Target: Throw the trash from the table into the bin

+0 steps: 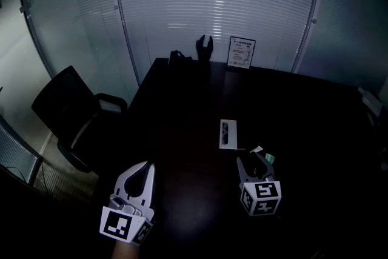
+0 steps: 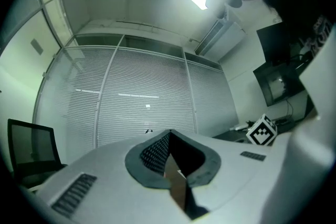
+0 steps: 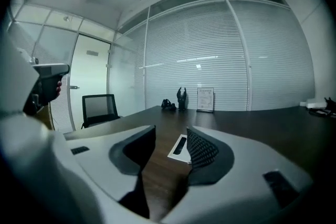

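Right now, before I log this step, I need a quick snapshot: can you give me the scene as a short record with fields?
surface: dark table
trash on table: white flat packet; small scrap beside the right gripper's tip
left gripper: jaws together on a thin brownish piece
right gripper: jaws apart, nothing gripped, pointing toward the packet
far edge: framed sign; dark figurine
beside table: office chair
bin: not in view
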